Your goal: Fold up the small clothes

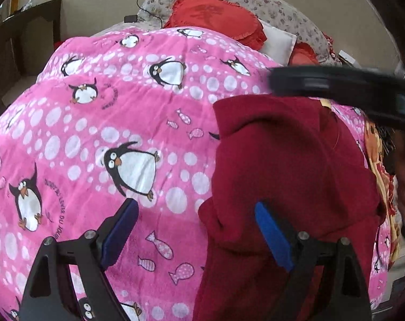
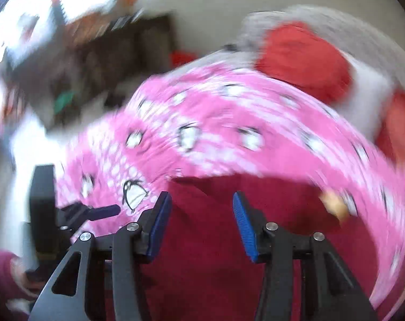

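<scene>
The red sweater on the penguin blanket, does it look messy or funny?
Yes. The sweater lies bunched and wrinkled at the blanket's right side, not flat or folded. Both claws, left and right, are open and not gripping it. The right view is blurry.

The bed (image 1: 68,123) is covered by a pink blanket (image 1: 138,112) printed with penguins, fish and white dots, which is spread over most of the visible surface. A dark red garment (image 1: 288,165) is laid directly on the blanket towards the right side, bunched into folds and partly doubled over. At the far end of the bed, a red heart-shaped cushion (image 1: 215,13) is seen lying against a grey floral pillow (image 1: 277,8), with a white pillow (image 1: 278,41) beside it. A yellow and red patterned cloth (image 1: 376,155) is seen at the right edge of the blanket. In the right wrist view everything is heavily blurred; the pink blanket (image 2: 229,123) and the red garment (image 2: 207,240) on it can be made out.
</scene>
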A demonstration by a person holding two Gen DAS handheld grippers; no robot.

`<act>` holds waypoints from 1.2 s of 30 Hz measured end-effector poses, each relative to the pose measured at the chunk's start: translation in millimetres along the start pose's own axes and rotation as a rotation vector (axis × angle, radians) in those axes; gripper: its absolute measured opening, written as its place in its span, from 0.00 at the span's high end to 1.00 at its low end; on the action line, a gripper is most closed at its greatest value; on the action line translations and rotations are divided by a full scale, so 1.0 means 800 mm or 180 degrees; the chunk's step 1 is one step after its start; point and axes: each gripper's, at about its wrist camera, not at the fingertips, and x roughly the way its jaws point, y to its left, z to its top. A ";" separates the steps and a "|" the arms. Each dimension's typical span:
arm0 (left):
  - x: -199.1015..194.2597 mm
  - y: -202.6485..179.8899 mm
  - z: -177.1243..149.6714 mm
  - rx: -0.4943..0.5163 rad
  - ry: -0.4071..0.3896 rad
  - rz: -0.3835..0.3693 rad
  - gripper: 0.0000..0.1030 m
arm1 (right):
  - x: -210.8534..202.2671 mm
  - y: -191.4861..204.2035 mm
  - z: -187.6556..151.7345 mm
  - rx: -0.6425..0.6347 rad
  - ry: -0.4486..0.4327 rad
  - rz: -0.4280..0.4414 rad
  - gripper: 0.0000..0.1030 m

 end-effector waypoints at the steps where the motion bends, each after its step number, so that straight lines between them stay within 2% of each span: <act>1: 0.001 0.001 0.000 -0.0006 0.0001 -0.0015 0.11 | 0.016 0.013 0.011 -0.0174 0.0108 -0.0029 0.79; 4: 0.003 0.005 0.000 -0.0043 0.0025 -0.0059 0.11 | 0.075 0.038 0.030 -0.0484 0.0592 0.0014 0.79; 5: 0.003 0.006 0.000 -0.0041 0.0027 -0.0070 0.11 | 0.090 0.036 0.026 -0.0481 0.0753 0.0036 0.83; 6: 0.004 0.007 0.000 -0.0035 0.0024 -0.0081 0.11 | 0.109 0.033 0.025 -0.0441 0.0958 0.0064 0.93; 7: 0.004 0.008 0.000 -0.0029 0.0016 -0.0095 0.11 | 0.120 0.027 0.021 -0.0399 0.1047 0.0049 1.00; 8: 0.005 0.009 0.000 -0.0022 0.0004 -0.0111 0.11 | 0.123 0.022 0.020 -0.0335 0.1067 0.0038 1.00; 13: 0.009 0.014 -0.002 -0.0075 -0.0057 -0.0087 0.11 | 0.094 -0.016 0.038 0.0148 0.0555 0.0211 1.00; 17: 0.008 0.012 -0.002 -0.0040 -0.0006 -0.0046 0.11 | 0.122 -0.039 0.044 0.0635 0.0426 0.0303 1.00; 20: 0.000 0.011 -0.001 0.0071 0.0018 0.0006 0.11 | 0.137 -0.050 0.042 0.0999 0.0214 0.0588 1.00; 23: -0.015 0.018 0.008 0.0056 -0.0074 0.0041 0.11 | 0.102 -0.059 0.043 0.1151 -0.0100 0.0834 1.00; 26: -0.027 0.029 0.031 -0.0099 -0.0250 -0.0016 0.11 | 0.036 -0.073 0.025 0.0938 -0.0234 0.0533 1.00; 29: -0.019 0.030 0.050 -0.0180 -0.0216 -0.0059 0.11 | -0.019 -0.094 -0.019 0.0857 -0.0282 0.0239 1.00; 32: -0.005 0.025 0.058 -0.0167 -0.0159 -0.0057 0.11 | -0.057 -0.121 -0.076 0.1028 -0.0254 -0.0076 0.98; 34: 0.006 0.015 0.056 -0.0112 -0.0099 0.0005 0.11 | -0.074 -0.140 -0.130 0.1224 -0.0181 -0.0299 0.98; 36: 0.021 0.003 0.051 -0.0001 -0.0039 0.0107 0.11 | -0.080 -0.154 -0.173 0.1402 -0.0064 -0.0345 0.98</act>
